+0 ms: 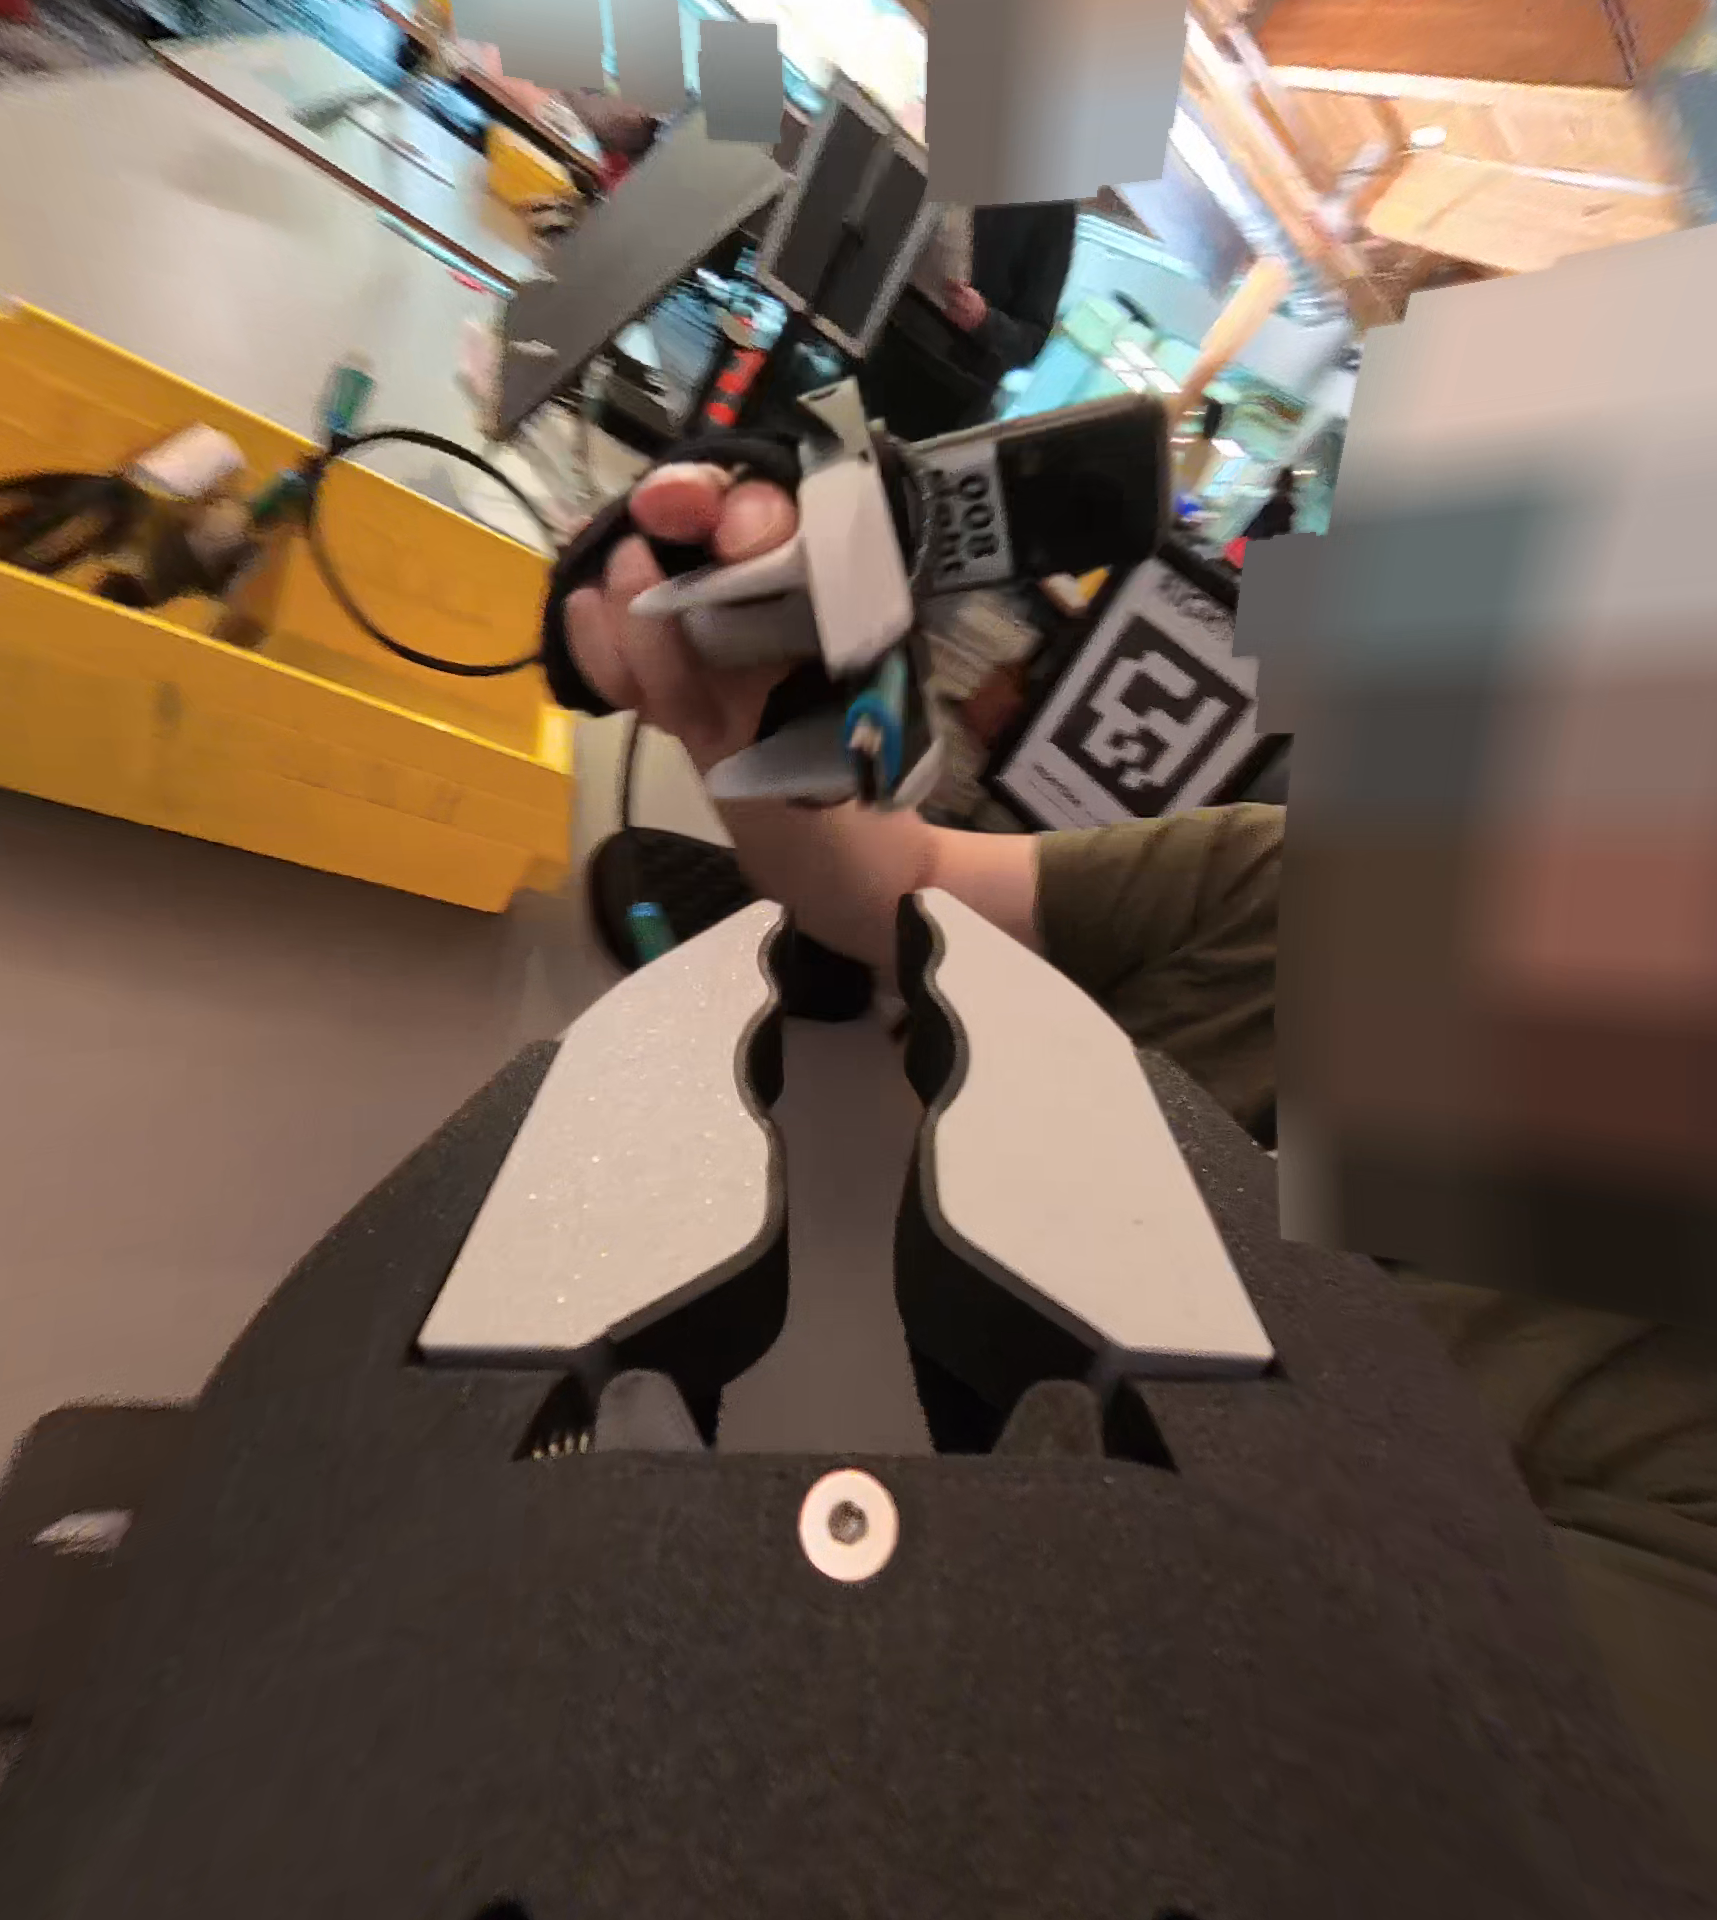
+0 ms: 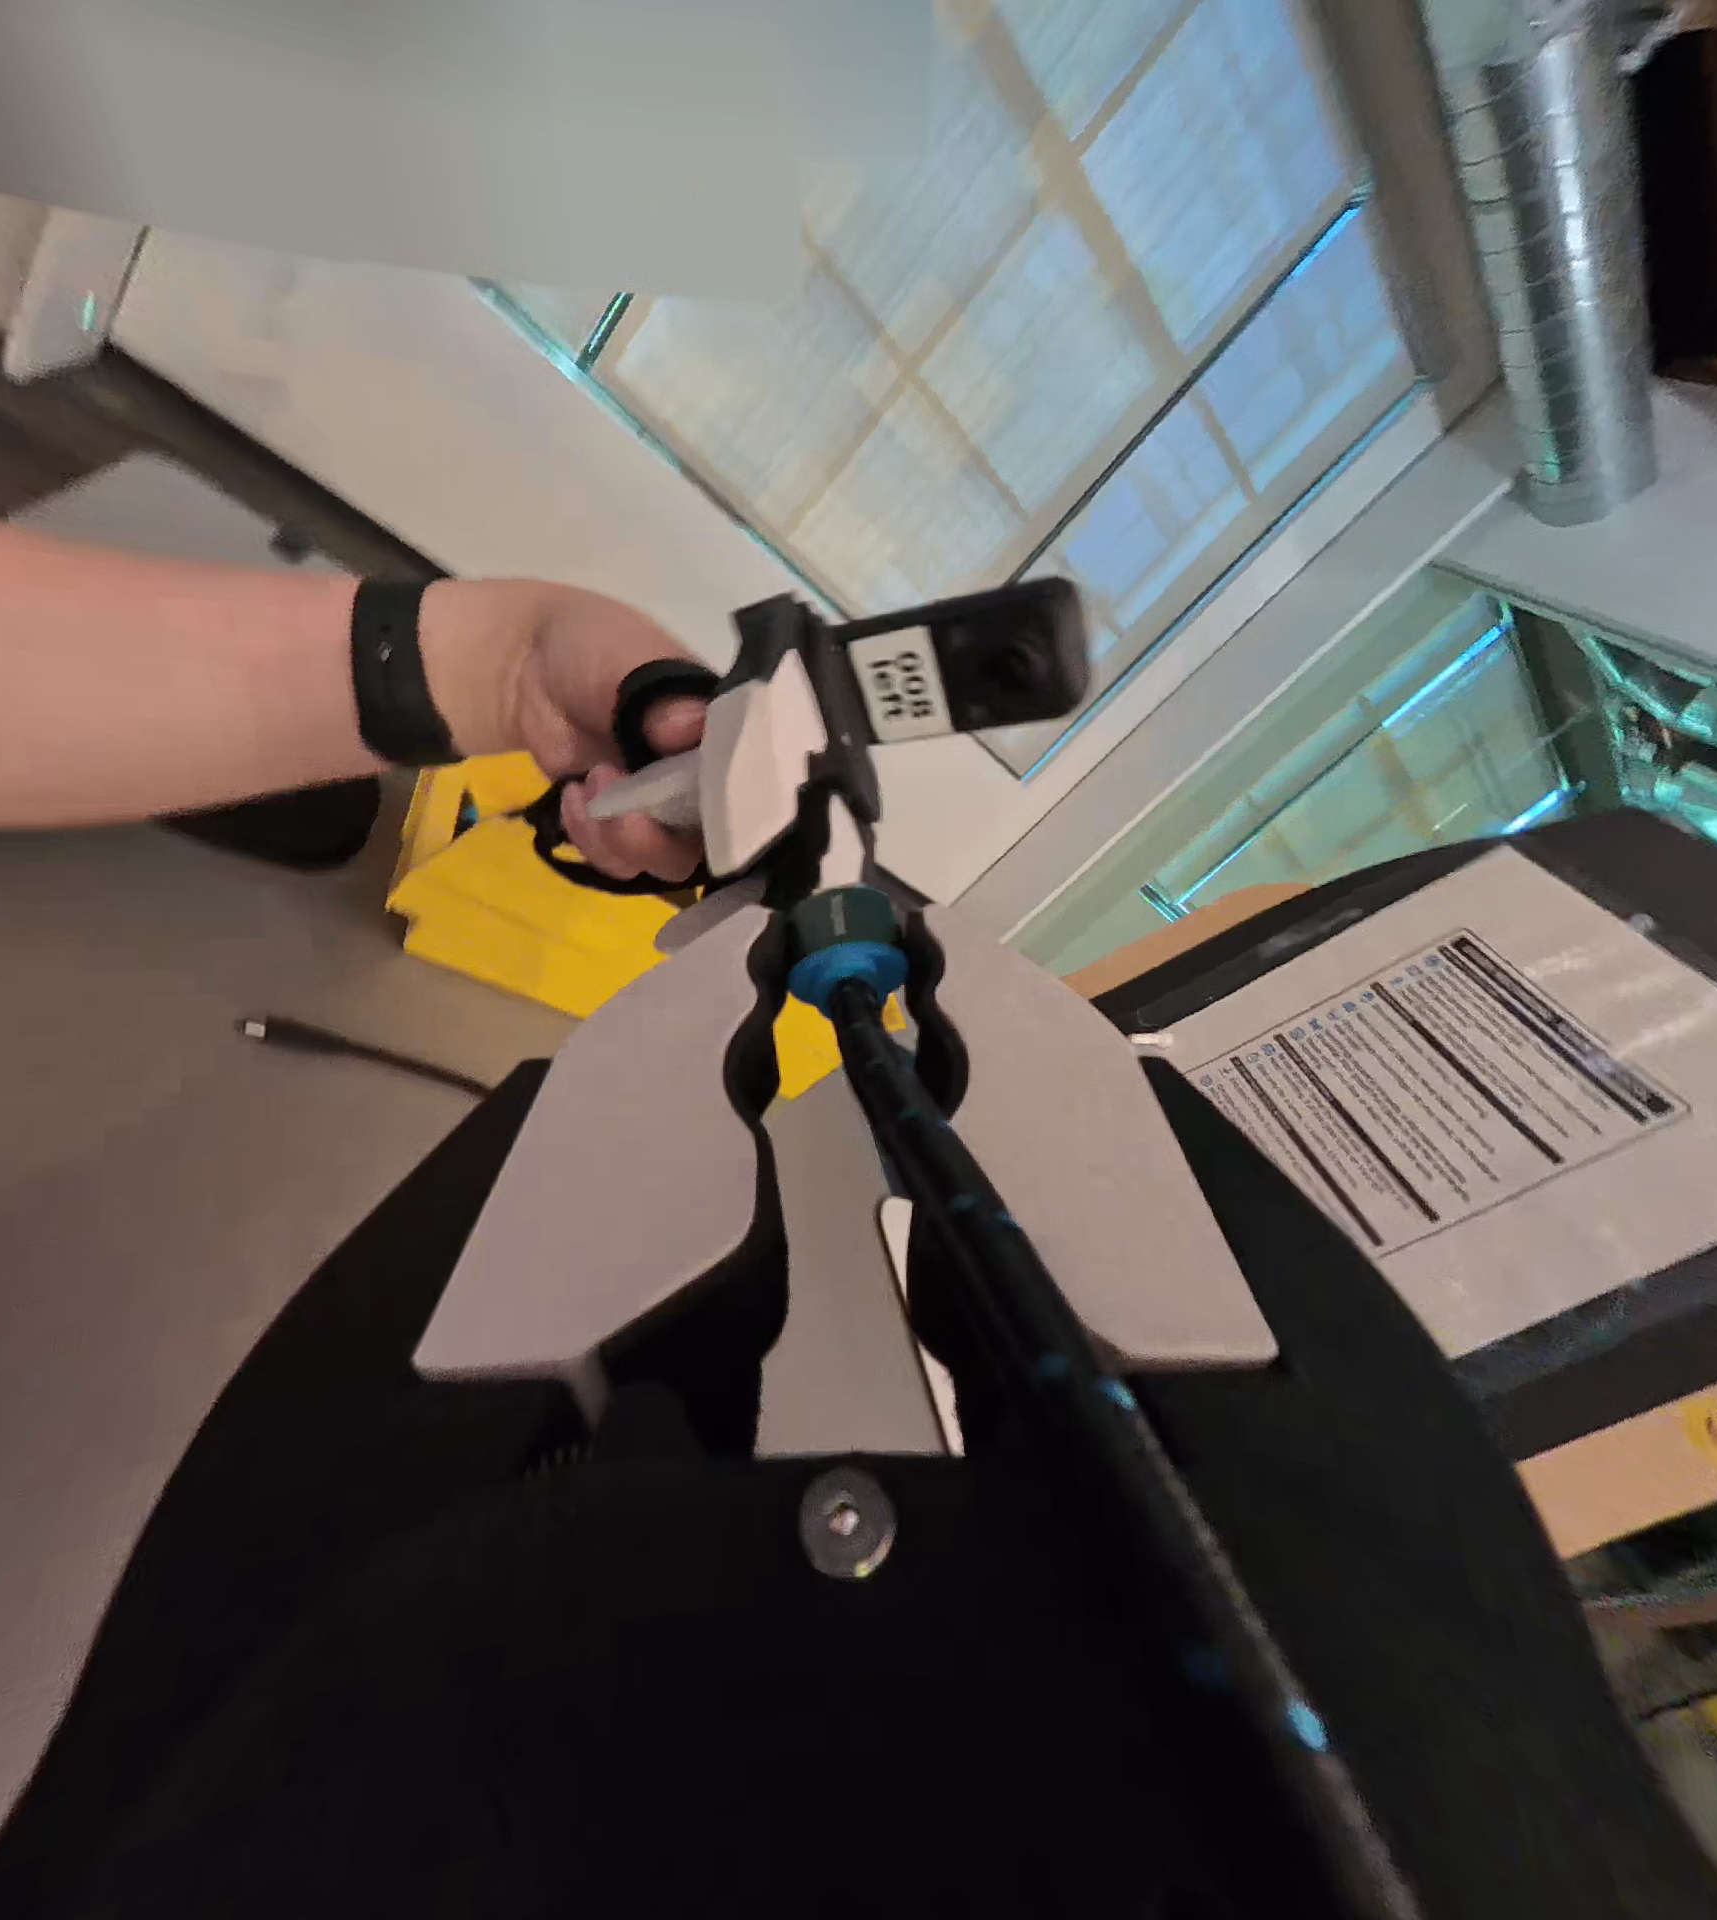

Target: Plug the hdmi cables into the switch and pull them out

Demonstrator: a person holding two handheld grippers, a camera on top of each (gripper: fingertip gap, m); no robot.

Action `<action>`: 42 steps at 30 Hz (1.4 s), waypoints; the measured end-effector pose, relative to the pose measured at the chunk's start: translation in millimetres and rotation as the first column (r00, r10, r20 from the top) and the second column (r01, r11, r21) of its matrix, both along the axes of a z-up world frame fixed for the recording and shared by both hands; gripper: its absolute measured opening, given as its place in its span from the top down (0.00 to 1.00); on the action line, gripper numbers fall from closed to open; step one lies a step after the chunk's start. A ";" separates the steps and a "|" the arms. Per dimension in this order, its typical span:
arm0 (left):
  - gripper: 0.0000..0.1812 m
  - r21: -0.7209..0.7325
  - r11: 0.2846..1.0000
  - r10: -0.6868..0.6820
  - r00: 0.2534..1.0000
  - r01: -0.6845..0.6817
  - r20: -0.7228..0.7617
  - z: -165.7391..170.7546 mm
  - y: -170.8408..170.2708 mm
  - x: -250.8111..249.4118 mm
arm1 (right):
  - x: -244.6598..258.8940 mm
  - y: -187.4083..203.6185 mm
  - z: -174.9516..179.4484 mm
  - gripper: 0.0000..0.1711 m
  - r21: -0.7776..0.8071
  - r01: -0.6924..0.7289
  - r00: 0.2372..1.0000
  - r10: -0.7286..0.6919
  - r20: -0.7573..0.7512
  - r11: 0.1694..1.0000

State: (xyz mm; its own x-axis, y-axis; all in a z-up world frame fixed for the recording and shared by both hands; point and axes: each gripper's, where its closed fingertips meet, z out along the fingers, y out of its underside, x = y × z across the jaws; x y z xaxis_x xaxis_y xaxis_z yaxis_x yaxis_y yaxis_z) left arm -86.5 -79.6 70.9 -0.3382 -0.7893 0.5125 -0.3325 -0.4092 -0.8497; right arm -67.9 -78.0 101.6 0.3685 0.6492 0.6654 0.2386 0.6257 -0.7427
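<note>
My right gripper point(image 2: 841, 935) is shut on the dark teal plug with a blue collar point(image 2: 838, 940) of an HDMI cable; its black cable point(image 2: 999, 1247) runs back over the right finger. In the left wrist view that gripper point(image 1: 838, 623) is held up in a hand, with the blue plug point(image 1: 875, 727) at its tips. My left gripper point(image 1: 846, 914) is open a little and empty, pointing at that hand's wrist. It also shows in the right wrist view point(image 2: 760, 774), just beyond the plug. I cannot make out the switch.
A yellow bin point(image 1: 210, 707) with more cables and plugs stands on the grey table point(image 1: 158, 1091) at the left; it also shows in the right wrist view point(image 2: 521, 925). A loose black cable point(image 2: 366, 1049) lies on the table. A dark box with a white printed sheet point(image 2: 1425, 1091) is at the right. Left and right tips are no more than a few centimetres apart.
</note>
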 end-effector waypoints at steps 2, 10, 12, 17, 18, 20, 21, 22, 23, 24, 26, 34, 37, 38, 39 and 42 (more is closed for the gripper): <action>0.90 0.156 0.975 0.166 0.984 -0.155 -0.060 -14.2 25.1 -6.4 | 12.2 3.5 10.3 0.87 -0.051 -0.020 0.996 0.015 -0.085 0.999; 0.86 0.568 0.791 0.405 0.890 -0.225 -0.211 -64.1 60.9 -27.4 | 43.2 13.1 29.4 0.87 -0.113 -0.028 0.973 0.002 -0.230 0.993; 0.84 0.652 0.741 0.421 0.868 -0.162 -0.263 -85.8 61.0 -25.5 | 48.5 12.3 33.4 0.87 -0.106 -0.021 0.971 -0.005 -0.237 0.994; 0.82 0.777 0.625 0.475 0.826 -0.075 -0.303 -131.7 59.4 -18.8 | 61.8 7.6 47.5 0.87 -0.074 -0.016 0.965 -0.003 -0.262 0.997; 0.80 0.793 0.606 0.496 0.812 -0.068 -0.309 -141.2 62.6 -20.3 | 63.7 6.6 49.8 0.87 -0.069 -0.020 0.964 0.001 -0.266 0.997; 0.76 0.797 0.604 0.515 0.775 -0.024 -0.367 -163.5 67.7 -27.1 | 67.1 6.1 52.4 0.87 -0.060 -0.016 0.964 0.000 -0.266 0.998; 0.74 0.784 0.621 0.515 0.753 0.001 -0.409 -174.5 69.3 -29.9 | 68.5 5.9 53.0 0.87 -0.057 -0.015 0.964 0.000 -0.266 0.998; 0.71 0.770 0.638 0.512 0.733 0.025 -0.448 -184.5 70.9 -32.0 | 69.6 5.9 53.1 0.87 -0.058 -0.018 0.964 0.001 -0.267 0.998; 0.69 0.760 0.648 0.508 0.716 0.049 -0.479 -193.0 73.5 -33.4 | 70.6 5.9 53.1 0.87 -0.061 -0.020 0.963 0.003 -0.268 0.998; 0.69 0.755 0.652 0.500 0.706 0.075 -0.502 -199.8 75.9 -33.6 | 71.6 6.1 53.4 0.87 -0.062 -0.022 0.963 0.005 -0.270 0.998; 0.72 0.739 0.663 0.481 0.685 0.123 -0.546 -208.7 79.2 -33.2 | 73.2 6.7 53.5 0.87 -0.063 -0.024 0.963 0.006 -0.270 0.998; 0.57 0.640 0.721 0.390 0.608 0.265 -0.692 -222.8 91.1 -34.4 | 79.2 1.3 57.7 0.87 -0.010 -0.007 0.971 0.004 -0.239 1.000; 0.55 0.606 0.754 0.384 0.581 0.252 -0.718 -226.1 92.7 -36.2 | 85.5 -5.7 65.2 0.87 0.009 -0.019 0.965 0.021 -0.261 1.000; 0.55 0.594 0.768 0.385 0.570 0.239 -0.726 -227.0 91.7 -36.4 | 87.6 -6.7 66.9 0.87 0.010 -0.020 0.963 0.022 -0.267 1.000; 0.52 0.575 0.788 0.380 0.560 0.220 -0.736 -228.4 89.5 -36.0 | 89.6 -7.0 68.2 0.87 0.013 -0.017 0.962 0.020 -0.271 1.000; 0.53 0.565 0.807 0.400 0.548 0.170 -0.735 -228.4 87.3 -34.5 | 93.6 -7.9 70.6 0.87 0.014 -0.023 0.959 0.026 -0.283 1.000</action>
State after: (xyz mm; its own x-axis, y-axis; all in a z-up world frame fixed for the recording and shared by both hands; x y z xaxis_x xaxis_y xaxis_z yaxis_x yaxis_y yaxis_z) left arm -121.1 7.7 -157.5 0.1005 -0.9949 -0.0057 -0.9476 -0.0940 -0.3053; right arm 25.7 -85.9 172.2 0.5268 0.6540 0.5429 0.0040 0.6368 -0.7710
